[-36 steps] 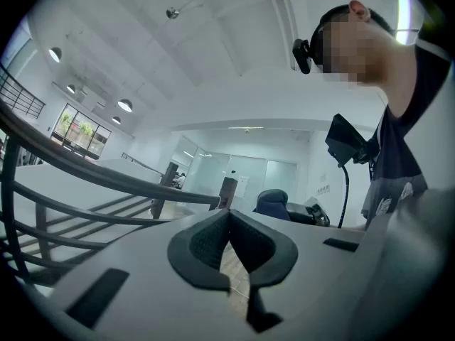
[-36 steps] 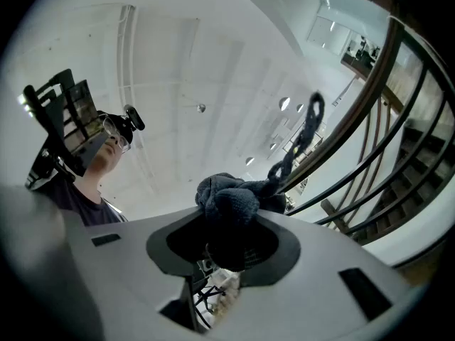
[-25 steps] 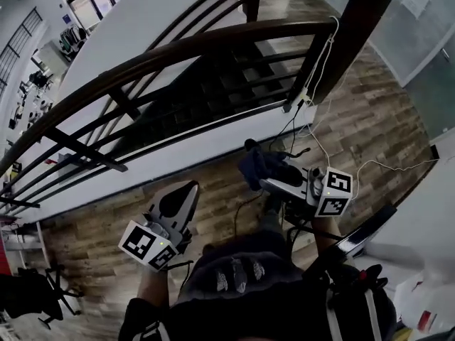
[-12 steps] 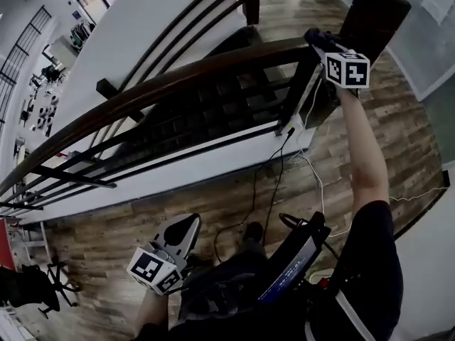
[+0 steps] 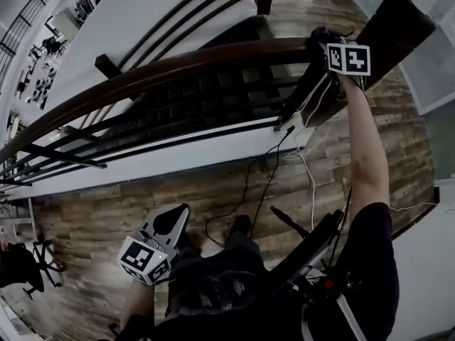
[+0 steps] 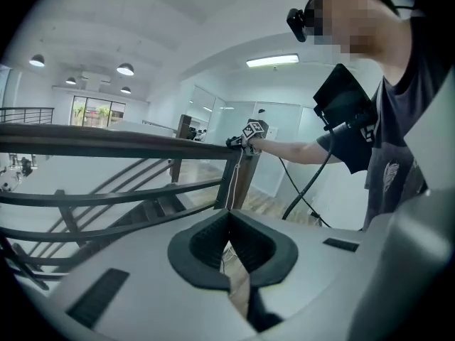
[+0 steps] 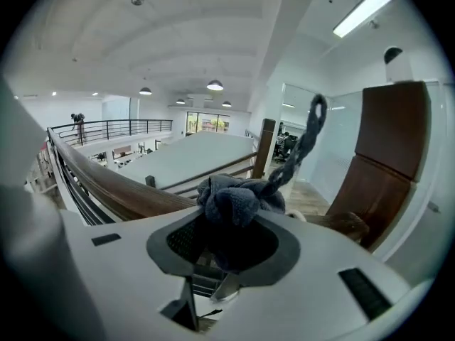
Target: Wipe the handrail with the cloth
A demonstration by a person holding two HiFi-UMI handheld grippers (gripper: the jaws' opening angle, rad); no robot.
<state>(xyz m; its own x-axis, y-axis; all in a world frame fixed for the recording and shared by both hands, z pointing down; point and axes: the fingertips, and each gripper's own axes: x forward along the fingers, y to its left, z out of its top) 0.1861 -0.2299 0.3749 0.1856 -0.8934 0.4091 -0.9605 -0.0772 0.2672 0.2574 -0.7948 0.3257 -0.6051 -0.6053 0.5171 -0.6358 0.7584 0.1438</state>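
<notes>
Wood-floored landing: your right gripper (image 5: 323, 40) pinches the cloth (image 7: 238, 199) at the handrail (image 5: 178, 66) just beside the newel post (image 5: 394, 27), rail running long away from that post (left gripper (image 5: 170, 219), jaws together, hangs far off)

Black cables (image 5: 270, 180) trail across the wood-plank floor (image 5: 85, 212) near the dark stairs (image 5: 213, 84).

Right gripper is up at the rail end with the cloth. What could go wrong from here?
1. The cloth sits bunched in the right gripper, so bare jaws might scrape the handrail instead of wiping it.
2. Its loose loop could snag on the post.
3. The white cable hanging below the rail end might get caught.
</notes>
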